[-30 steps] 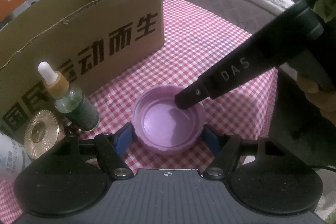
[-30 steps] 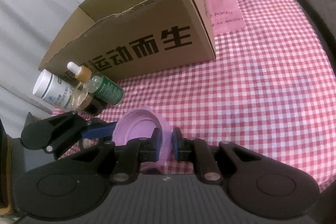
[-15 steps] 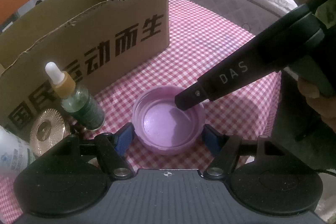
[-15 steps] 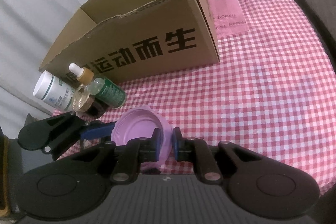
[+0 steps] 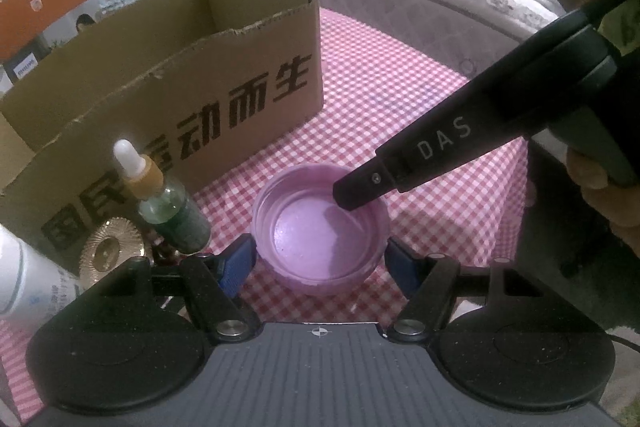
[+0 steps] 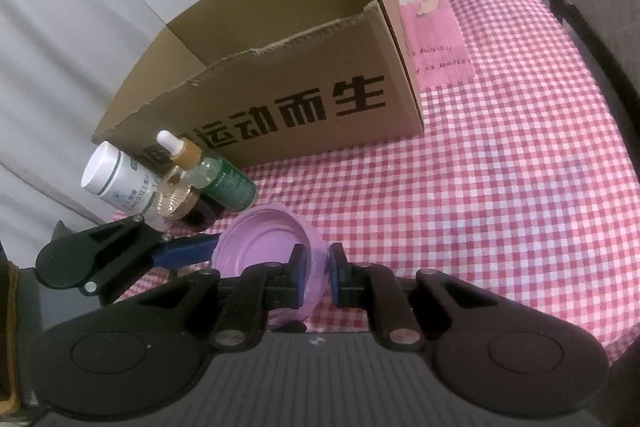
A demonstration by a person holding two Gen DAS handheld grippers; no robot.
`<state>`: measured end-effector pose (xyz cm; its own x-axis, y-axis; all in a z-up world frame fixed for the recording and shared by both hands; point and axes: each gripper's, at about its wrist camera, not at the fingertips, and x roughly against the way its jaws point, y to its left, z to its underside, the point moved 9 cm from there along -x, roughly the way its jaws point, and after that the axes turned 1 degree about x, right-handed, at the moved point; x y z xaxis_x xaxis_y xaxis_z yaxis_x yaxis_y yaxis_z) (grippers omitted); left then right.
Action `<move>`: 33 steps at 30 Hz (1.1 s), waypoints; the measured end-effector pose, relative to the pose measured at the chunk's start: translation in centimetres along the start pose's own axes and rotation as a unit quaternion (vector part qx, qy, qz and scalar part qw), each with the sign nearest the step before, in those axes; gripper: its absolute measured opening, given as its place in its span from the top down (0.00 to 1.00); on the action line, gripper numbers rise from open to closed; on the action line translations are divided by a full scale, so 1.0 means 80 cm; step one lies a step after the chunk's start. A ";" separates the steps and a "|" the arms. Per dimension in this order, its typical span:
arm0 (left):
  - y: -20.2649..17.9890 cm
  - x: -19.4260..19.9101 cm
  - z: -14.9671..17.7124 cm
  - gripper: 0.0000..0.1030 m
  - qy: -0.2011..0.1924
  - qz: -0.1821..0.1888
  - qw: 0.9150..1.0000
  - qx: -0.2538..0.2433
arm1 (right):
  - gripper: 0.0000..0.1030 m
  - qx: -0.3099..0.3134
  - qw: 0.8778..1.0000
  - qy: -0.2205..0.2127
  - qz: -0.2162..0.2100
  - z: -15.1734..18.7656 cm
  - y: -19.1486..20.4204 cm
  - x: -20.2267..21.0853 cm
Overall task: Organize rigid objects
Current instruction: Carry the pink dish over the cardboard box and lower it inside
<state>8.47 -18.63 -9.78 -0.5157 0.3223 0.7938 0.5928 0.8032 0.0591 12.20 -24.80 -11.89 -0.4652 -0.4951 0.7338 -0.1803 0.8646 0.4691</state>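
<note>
presently catalogued: one shallow round lilac plastic lid (image 5: pixel 320 231), open side up, low over the red-and-white checked tablecloth (image 6: pixel 500 167), in front of the open brown cardboard box with black printed characters (image 6: pixel 280 75); whether its base touches the cloth cannot be told.

risks, as judged:
- double grip. both grippers bear on one light lid; if either hand shifts alone, the thin wall may flex or twist and spring free.
- rim pinch. the right hold is on a narrow strip of wall, so the lid may pivot about it and tip.
- neighbours. green glass dropper bottle with tan collar and white bulb (image 5: pixel 172 211), ribbed gold round cap (image 5: pixel 110 251) and white cylindrical labelled bottle (image 6: pixel 116 179) stand just beside the left finger; a sideways swing may topple them.
- box wall. a low carry may catch the torn front edge.

jaws:
- left gripper (image 5: pixel 318 263): moderately wide, blue pads flanking the lid's outer wall on both sides, seemingly touching it.
- right gripper (image 6: pixel 317 281): nearly closed, pinching the lid's near rim, one finger inside, one outside.
</note>
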 end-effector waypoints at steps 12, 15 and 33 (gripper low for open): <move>0.044 0.106 -0.058 0.32 -0.099 -0.043 0.994 0.008 | 0.87 0.077 0.994 -0.081 -0.010 -0.053 0.082 0.088; 0.078 0.124 -0.079 0.32 -0.113 -0.061 0.992 0.014 | 0.87 0.110 0.989 -0.099 -0.022 -0.086 0.115 0.101; 0.249 -0.043 -0.112 0.32 0.096 -0.020 0.987 0.127 | 0.88 0.090 0.991 0.085 -0.051 -0.233 0.123 -0.112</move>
<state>27.60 -8.23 -5.94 -0.3947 0.2077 0.8950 0.3882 0.9206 -0.0425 30.76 -13.47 -4.66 -0.2860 -0.5748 0.7667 -0.3782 0.8029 0.4608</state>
